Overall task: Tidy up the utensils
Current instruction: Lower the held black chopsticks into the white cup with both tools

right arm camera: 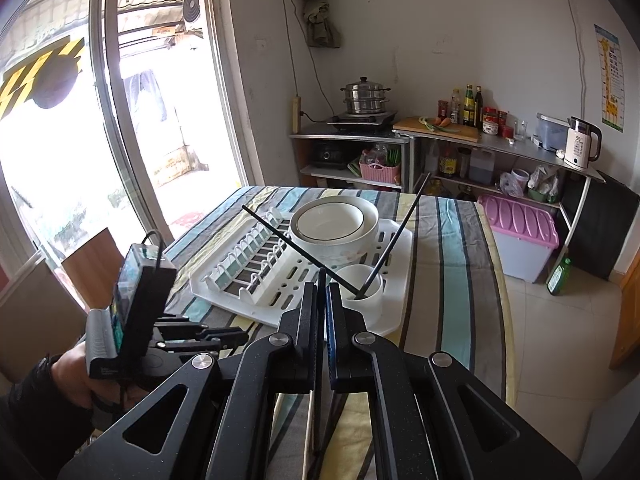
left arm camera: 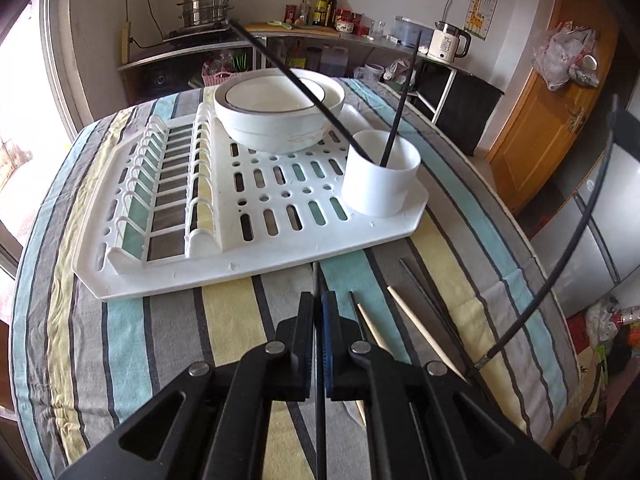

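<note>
My left gripper is shut on a thin black chopstick whose tip pokes out just past the fingers, near the front edge of the white drying rack. A white cup at the rack's right corner holds two black chopsticks that lean apart. Loose wooden chopsticks and black chopsticks lie on the striped cloth to the right of the left gripper. My right gripper is shut on another black chopstick, short of the cup. The left gripper shows low on the left, held by a hand.
Stacked white bowls stand at the back of the rack, whose plate slots are on the left. A black cable arcs over the table's right side. A pink-lidded box sits on the floor beyond the table; kitchen shelves stand behind.
</note>
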Motion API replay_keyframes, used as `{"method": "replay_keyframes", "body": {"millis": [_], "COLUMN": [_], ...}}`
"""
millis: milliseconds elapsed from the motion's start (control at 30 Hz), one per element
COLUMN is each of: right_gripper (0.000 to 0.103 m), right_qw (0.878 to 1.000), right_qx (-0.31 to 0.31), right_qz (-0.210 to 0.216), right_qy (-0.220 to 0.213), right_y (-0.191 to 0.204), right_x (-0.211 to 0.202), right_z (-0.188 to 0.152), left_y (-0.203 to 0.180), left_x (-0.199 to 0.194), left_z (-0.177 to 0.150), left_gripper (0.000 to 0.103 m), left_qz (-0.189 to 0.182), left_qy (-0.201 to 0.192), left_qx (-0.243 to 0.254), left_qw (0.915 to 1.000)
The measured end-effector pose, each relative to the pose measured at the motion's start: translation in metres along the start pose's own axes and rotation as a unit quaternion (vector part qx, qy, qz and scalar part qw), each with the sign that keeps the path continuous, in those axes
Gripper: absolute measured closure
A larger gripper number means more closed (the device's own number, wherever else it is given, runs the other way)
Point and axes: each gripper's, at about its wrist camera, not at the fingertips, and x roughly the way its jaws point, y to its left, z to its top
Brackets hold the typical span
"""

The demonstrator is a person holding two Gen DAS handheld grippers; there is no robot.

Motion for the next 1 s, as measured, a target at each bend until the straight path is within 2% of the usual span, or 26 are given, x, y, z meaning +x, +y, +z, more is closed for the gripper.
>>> {"method": "replay_keyframes", "body": {"millis": [200, 367, 733, 1000], "right_gripper": [0.099, 0.099, 0.099, 0.099], "right_qw": [1.000, 1.000, 0.999, 0.999], "right_qx": [-0.001, -0.003, -0.002, -0.004], "right_qz": [-0.002, -0.003, -0.011, -0.019], "right_qy": [-0.009, -0.016, -0.034, -0.045], "right_y": [0.005, 0.007, 0.004, -0.001], "right_x": [-0.008, -0.012, -0.022, -0.021], "right_z": [0.000, 0.002, 0.012, 0.029], "left_y": [0.007, 0.011, 0.007, -0.002], "left_x": [-0.054, -0.080, -0.105, -0.109], "left_z": [0.009, 0.017, 0.034, 0.069], "left_gripper": [0.099, 0.099, 0.099, 0.099], "left_qz": [-0.019, -0.030, -0.037, -0.037], "left_qy": [-0.068, -0.108, -0.150, -0.165], "left_qx": [-0.001, 0.003, 0.012, 0.015], "left_qw": [0.9975, 0.9937, 0.9879, 0.9854]}}
